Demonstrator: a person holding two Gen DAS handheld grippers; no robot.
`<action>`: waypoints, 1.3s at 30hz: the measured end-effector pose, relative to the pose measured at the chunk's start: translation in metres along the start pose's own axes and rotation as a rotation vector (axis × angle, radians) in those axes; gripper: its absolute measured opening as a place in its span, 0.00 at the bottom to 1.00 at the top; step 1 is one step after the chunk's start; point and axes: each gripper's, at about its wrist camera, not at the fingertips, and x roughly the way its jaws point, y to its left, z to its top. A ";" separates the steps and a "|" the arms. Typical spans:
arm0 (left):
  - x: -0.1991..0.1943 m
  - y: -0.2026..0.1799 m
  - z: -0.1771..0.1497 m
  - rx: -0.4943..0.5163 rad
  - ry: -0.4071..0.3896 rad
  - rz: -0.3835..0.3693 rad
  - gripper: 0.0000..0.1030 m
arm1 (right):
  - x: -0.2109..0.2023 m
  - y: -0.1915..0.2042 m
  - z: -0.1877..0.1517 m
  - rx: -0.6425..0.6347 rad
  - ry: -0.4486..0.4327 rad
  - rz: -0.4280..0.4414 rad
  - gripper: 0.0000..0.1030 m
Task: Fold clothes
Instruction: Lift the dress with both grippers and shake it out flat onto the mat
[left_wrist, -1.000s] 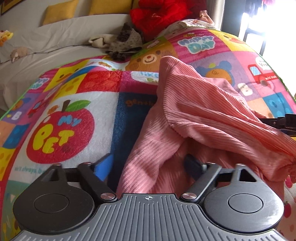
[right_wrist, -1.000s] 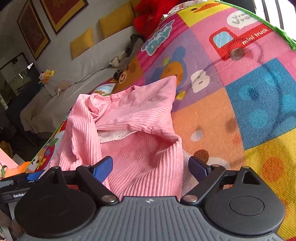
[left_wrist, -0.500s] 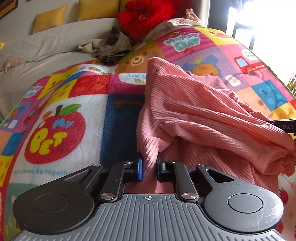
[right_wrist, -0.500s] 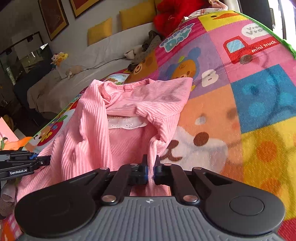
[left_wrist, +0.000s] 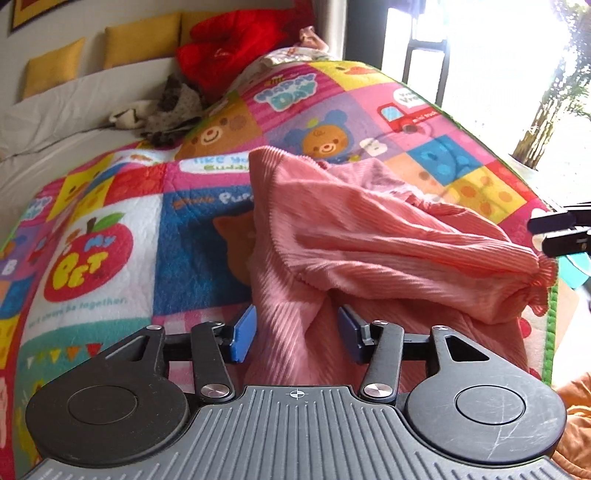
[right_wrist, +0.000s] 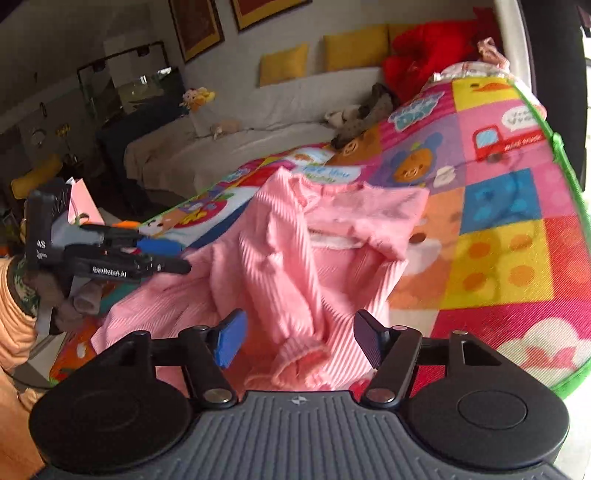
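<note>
Both tongs stand with their blue pads apart, clamped on nothing: the left tongs straddle a ridge of the pink ribbed knitted garment at the bottom centre of their frame, and the right tongs straddle its hem likewise. That garment lies rumpled in the middle of the bright patchwork cartoon quilt on the bed, one sleeve bunched toward the right edge of the left view. The risk I see: soft ribbed knit sags, so a pinch on one layer only could drag the heap crooked or slip out. Count: one garment, one quilt, two tongs.
</note>
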 end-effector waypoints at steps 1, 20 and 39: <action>-0.004 -0.006 0.002 0.026 -0.021 -0.010 0.68 | 0.009 0.003 -0.002 -0.003 0.034 -0.001 0.53; 0.048 0.019 0.086 0.133 -0.325 0.266 0.19 | 0.076 0.067 0.187 -0.189 -0.201 0.112 0.31; 0.055 0.243 0.019 -0.572 -0.159 0.370 0.13 | 0.179 0.020 0.172 -0.261 -0.114 -0.303 0.13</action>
